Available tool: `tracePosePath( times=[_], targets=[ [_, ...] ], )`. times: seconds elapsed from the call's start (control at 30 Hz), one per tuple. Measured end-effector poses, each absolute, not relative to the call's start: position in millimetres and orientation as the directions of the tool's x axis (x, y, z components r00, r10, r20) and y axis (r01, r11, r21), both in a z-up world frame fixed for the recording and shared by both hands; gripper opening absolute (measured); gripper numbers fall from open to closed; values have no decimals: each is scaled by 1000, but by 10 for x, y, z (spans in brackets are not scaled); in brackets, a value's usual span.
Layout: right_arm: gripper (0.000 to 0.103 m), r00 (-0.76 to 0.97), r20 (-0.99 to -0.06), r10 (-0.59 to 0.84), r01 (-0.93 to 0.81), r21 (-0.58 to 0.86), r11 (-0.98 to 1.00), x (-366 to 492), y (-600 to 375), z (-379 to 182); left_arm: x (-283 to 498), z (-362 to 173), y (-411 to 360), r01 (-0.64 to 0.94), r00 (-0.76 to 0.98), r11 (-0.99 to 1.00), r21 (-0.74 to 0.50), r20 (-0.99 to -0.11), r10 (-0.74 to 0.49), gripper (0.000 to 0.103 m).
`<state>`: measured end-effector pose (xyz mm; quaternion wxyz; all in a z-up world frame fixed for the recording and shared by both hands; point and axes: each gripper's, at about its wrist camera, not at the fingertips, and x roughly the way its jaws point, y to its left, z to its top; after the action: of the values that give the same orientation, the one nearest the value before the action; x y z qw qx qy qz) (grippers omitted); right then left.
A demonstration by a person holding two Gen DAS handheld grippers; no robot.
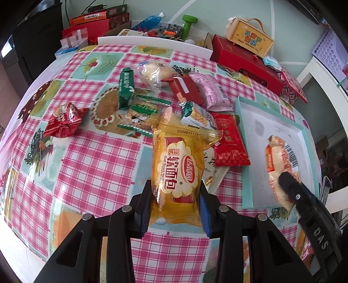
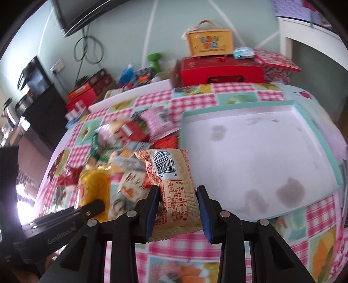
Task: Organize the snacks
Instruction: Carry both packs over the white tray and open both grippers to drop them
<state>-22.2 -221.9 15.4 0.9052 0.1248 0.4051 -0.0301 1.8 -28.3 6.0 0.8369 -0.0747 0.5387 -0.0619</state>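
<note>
My left gripper [image 1: 175, 199] is shut on a yellow soft-bread packet [image 1: 177, 172] and holds it above the checked tablecloth. My right gripper [image 2: 178, 205] is shut on a beige barcoded snack packet [image 2: 174, 185], held near the front left corner of the shallow teal-rimmed white tray [image 2: 315, 135]. The same packet [image 1: 280, 165] and the right gripper [image 1: 291, 191] show over the tray [image 1: 245, 152] in the left wrist view. The yellow packet [image 2: 93, 187] and the left gripper's fingers [image 2: 93, 206] show at lower left in the right wrist view. A pile of loose snacks [image 1: 187, 95] lies mid-table.
A red crumpled packet [image 1: 65, 122] lies apart at the left. A red envelope packet [image 1: 228, 139] lies by the tray's left rim. Red boxes [image 1: 248, 63], a yellow carry box [image 1: 250, 34], a green dumbbell [image 1: 188, 25] and a blue bottle [image 1: 150, 20] crowd the far edge.
</note>
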Motion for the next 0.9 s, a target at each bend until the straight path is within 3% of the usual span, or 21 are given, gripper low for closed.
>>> tracePosePath(
  times=[0.3,0.43,0.73,0.8,0.87,0.9],
  targets=[
    [37,647,-742,-175,425,160,891,-183,-3026,101,247,313,-1032,201,418,956,-212,-864,-280,39],
    [36,668,-719,-194,449,181,875,-147,-3210,137,377,269,-1389,275,382,937,-217,-870,-314,39],
    [36,590,-773,-233,506,129,853,-91,-3311,-15,609,90,-1759,314,336,924,-220,-884,-324,40],
    [37,574,-784,-237,512,117,851,-91,-3312,-40,595,82,-1753,320,336,918,-232,-879,-339,49],
    [37,557,-791,-255,523,95,847,-106,-3311,-47,584,73,-1742,323,332,913,-250,-873,-356,69],
    [37,553,-790,-266,529,87,844,-120,-3314,-38,583,75,-1725,320,331,912,-257,-871,-362,70]
  ],
)
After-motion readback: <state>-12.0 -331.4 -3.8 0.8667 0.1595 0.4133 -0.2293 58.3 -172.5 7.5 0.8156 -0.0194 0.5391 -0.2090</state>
